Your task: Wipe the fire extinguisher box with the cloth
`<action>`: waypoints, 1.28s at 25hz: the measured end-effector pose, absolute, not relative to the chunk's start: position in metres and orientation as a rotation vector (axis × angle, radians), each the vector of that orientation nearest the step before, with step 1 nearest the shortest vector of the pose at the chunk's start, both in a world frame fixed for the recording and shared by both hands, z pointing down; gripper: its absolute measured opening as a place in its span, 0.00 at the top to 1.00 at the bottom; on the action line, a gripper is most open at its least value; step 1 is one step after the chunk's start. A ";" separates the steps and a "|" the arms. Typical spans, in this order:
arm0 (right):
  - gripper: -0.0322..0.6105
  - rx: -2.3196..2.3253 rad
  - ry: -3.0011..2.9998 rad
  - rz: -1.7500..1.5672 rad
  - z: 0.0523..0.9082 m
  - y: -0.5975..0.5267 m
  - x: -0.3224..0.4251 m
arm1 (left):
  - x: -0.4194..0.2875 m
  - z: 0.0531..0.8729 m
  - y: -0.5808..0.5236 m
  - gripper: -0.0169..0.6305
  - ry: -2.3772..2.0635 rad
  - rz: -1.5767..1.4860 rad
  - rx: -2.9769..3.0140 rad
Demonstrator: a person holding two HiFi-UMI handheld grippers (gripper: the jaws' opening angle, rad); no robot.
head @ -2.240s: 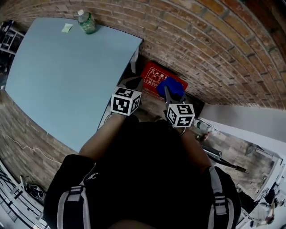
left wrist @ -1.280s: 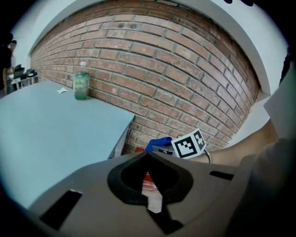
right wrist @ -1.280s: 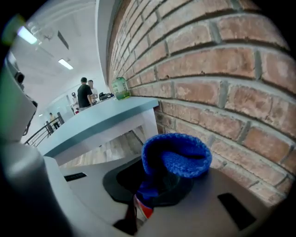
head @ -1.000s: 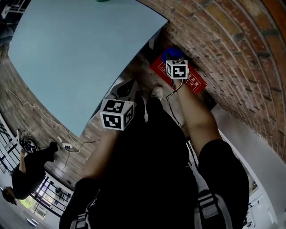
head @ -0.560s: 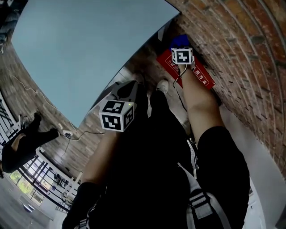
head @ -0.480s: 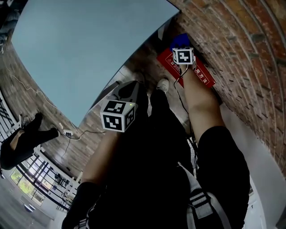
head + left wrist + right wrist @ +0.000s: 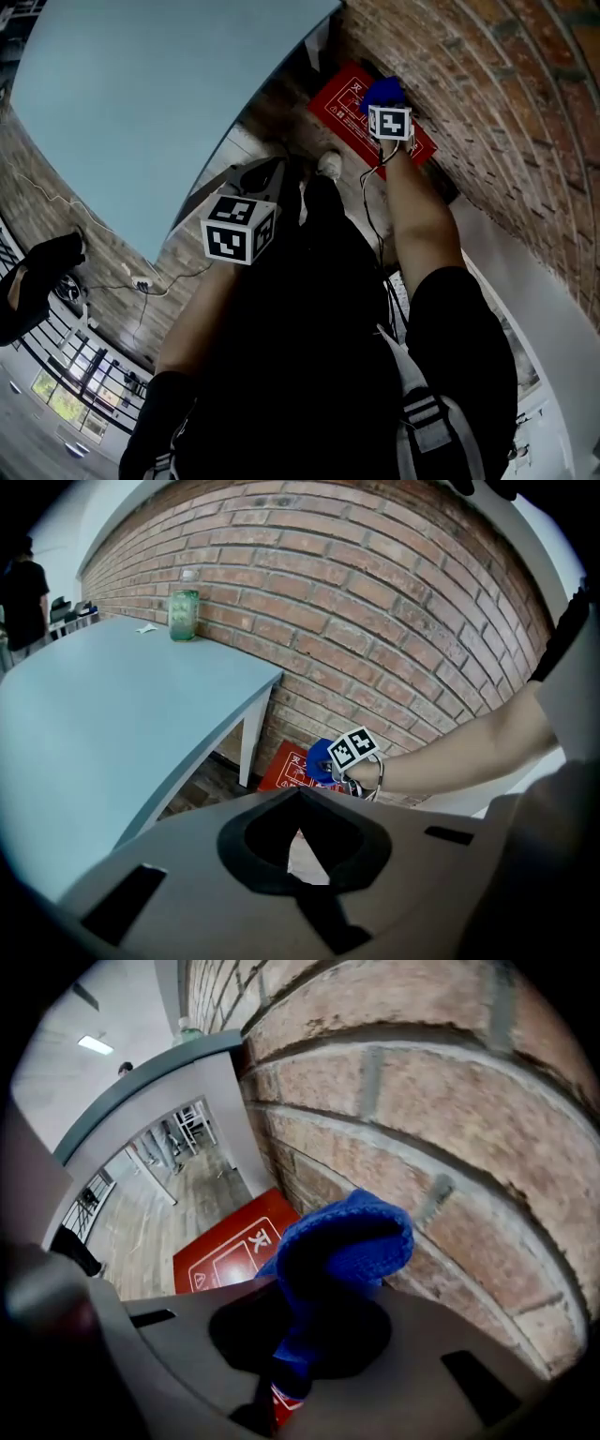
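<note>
The red fire extinguisher box [image 7: 349,105] lies flat on the floor against the brick wall, just past the table leg. My right gripper [image 7: 384,103] is shut on a blue cloth [image 7: 383,91] and presses it on the box's lid near the wall. In the right gripper view the cloth [image 7: 342,1246] bulges out of the right gripper [image 7: 298,1354], with the box [image 7: 230,1251] below it. My left gripper [image 7: 265,178] hangs shut and empty near my legs. From the left gripper [image 7: 302,803] view, the box [image 7: 284,766] and cloth [image 7: 322,758] sit ahead.
A pale blue table [image 7: 141,103] fills the left, with a green bottle [image 7: 184,614] at its far edge. The brick wall [image 7: 497,84] runs behind the box. My white shoe [image 7: 328,166] is beside the box. A person [image 7: 33,281] stands at the far left.
My right gripper came down with the cloth onto the red lid and has slid along it toward the wall side. The left gripper stayed low by my legs. My head tilted.
</note>
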State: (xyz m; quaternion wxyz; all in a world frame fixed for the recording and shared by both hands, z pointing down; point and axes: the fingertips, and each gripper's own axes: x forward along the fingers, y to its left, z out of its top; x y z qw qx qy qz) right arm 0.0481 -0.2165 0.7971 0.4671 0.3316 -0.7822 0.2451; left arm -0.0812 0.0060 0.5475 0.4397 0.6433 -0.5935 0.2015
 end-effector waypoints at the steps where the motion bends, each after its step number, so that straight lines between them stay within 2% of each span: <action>1: 0.88 0.827 -1.913 0.606 0.798 -0.214 0.061 | -0.077 0.546 0.005 0.98 -1.466 0.506 1.606; 12: 0.88 1.039 -1.743 0.729 0.803 -0.193 0.215 | -0.034 0.547 -0.020 0.98 -1.369 0.566 1.723; 17: 0.88 1.148 -1.676 0.828 0.803 -0.180 0.260 | -0.019 0.542 -0.029 0.98 -1.331 0.608 1.767; 25: 0.88 1.097 -1.701 0.856 0.808 -0.141 0.259 | -0.012 0.544 -0.034 0.98 -1.333 0.562 1.735; 32: 0.88 1.117 -1.683 0.936 0.814 -0.152 0.245 | -0.013 0.544 -0.037 0.98 -1.341 0.541 1.714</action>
